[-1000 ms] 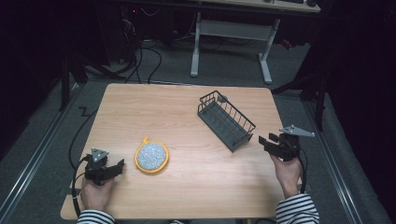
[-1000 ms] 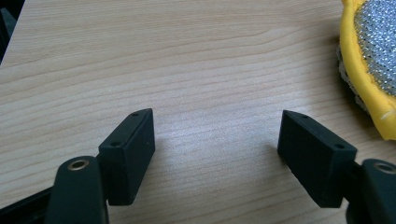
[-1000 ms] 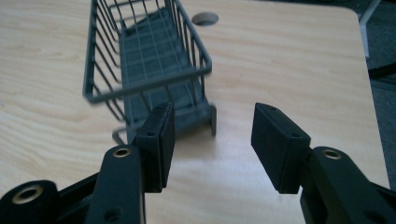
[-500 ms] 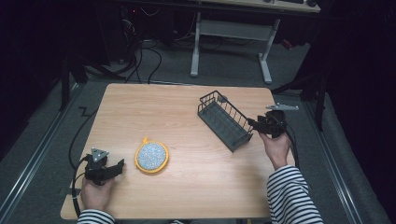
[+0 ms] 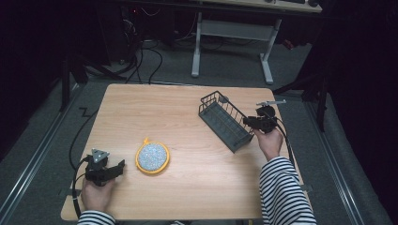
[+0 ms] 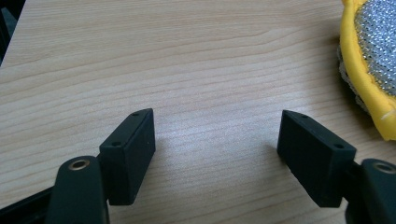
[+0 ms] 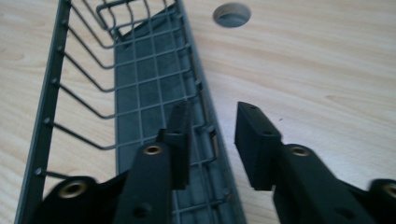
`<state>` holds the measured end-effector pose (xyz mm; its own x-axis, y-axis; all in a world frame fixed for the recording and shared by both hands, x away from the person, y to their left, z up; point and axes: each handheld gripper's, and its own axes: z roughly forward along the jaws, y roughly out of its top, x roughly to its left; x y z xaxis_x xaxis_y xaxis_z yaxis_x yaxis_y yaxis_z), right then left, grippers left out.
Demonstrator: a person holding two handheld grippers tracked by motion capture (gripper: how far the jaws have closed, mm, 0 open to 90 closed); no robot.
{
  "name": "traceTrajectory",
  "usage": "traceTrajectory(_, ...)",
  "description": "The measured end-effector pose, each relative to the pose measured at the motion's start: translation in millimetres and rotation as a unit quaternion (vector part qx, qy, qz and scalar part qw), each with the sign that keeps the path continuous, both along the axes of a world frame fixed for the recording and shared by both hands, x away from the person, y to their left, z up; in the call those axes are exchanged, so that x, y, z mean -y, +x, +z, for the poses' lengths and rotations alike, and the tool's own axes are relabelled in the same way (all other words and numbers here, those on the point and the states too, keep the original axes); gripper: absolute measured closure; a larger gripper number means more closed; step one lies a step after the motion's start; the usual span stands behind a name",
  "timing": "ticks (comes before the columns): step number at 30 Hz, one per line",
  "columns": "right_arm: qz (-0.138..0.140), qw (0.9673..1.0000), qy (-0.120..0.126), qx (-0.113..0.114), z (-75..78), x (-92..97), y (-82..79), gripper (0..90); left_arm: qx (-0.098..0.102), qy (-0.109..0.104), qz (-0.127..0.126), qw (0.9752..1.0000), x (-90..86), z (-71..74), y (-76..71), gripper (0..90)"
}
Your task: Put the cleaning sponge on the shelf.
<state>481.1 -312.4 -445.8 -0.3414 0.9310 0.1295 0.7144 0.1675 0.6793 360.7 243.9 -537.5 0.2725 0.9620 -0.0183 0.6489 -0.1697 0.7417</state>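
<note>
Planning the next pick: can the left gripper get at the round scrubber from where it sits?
Probably yes. The left gripper rests open on the table, and only bare wood lies between it and the scrubber beside it.

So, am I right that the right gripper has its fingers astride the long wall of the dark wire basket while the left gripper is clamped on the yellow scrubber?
Not quite. The left gripper is not clamped on the yellow scrubber: the left gripper view shows it open over bare table, the scrubber off to one side. The rest holds: the right gripper has its fingers astride the long wall of the dark wire basket.
</note>
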Motion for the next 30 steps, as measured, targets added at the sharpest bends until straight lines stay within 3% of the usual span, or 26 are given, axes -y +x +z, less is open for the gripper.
traceTrajectory(2, 0.01, 0.9999, 0.005, -0.005, -0.4, -1.6, -2.5, 77.9, 0.0, 0.0, 0.0, 1.0, 0.0, 0.0, 0.0, 28.3)
traceTrajectory(7, 0.025, 0.9996, 0.013, -0.003, -2.5, -4.9, -9.9, 82.0, 0.0, 0.0, 0.0, 1.0, 0.0, 0.0, 0.0, 28.3)
traceTrajectory(9, 0.029, 0.9995, 0.008, -0.001, -2.7, -6.9, -12.1, 82.2, 0.0, 0.0, 0.0, 1.0, 0.0, 0.0, 0.0, 28.2)
traceTrajectory(12, 0.044, 0.9988, -0.02, 0.008, -1.2, -18.9, -20.5, 82.3, 0.0, 0.0, 0.0, 1.0, 0.1, 0.0, -0.1, 28.3)
traceTrajectory(17, 0.061, 0.9976, -0.031, 0.016, -1.8, -34.9, -29.6, 82.2, 0.0, 0.0, 0.0, 1.0, 0.1, 0.0, -0.1, 28.2)
traceTrajectory(23, 0.061, 0.9979, -0.012, 0.02, -3.9, -46.5, -37.7, 81.7, 0.0, 0.001, 0.0, 1.0, 0.1, 0.0, -0.1, 28.2)
traceTrajectory(30, 0.068, 0.9974, -0.01, 0.019, -4.1, -59.6, -44.7, 79.6, 0.0, 0.001, 0.001, 1.0, 0.3, 0.0, -0.2, 28.2)
